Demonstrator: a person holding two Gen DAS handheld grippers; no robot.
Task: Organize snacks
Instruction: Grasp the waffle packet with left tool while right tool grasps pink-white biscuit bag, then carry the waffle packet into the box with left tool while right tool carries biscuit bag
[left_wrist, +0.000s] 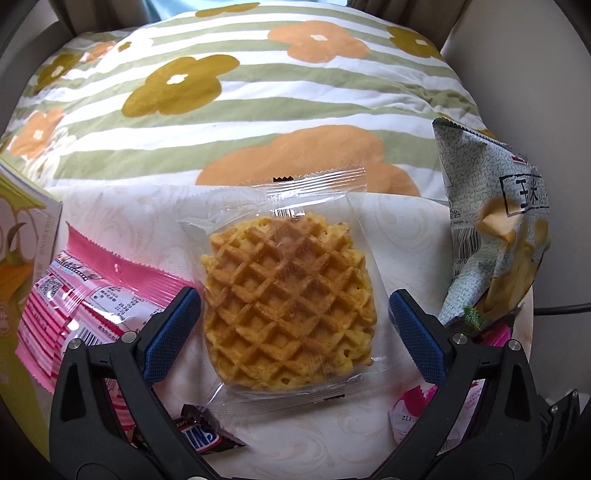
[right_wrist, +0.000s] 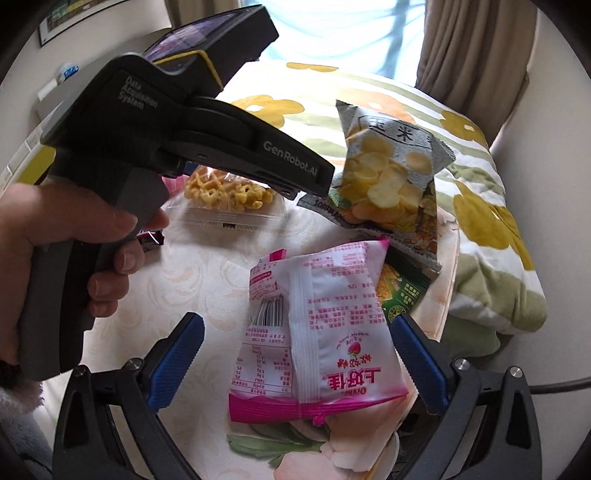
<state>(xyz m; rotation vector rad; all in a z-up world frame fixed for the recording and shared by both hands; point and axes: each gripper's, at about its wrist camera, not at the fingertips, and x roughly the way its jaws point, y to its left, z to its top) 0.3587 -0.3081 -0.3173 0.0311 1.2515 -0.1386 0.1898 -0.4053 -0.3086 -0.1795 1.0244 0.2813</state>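
We hold the left gripper (left_wrist: 293, 317) low over the table (left_wrist: 325, 443), fingers spread wide to either side of the wrapped waffle (left_wrist: 290, 306), neither pad touching it. In the right wrist view, our left hand (right_wrist: 55, 251) wraps the pistol grip, the tool angled down toward the waffle (right_wrist: 225, 192). The right gripper (right_wrist: 295, 354) hovers with its jaws equally wide, straddling the pink strawberry packet (right_wrist: 314, 332), which lies flat and free. A grey corn-chip bag (right_wrist: 391, 184) leans against the floral duvet (right_wrist: 480, 206). A second pink packet (left_wrist: 85, 295) lies left of the waffle.
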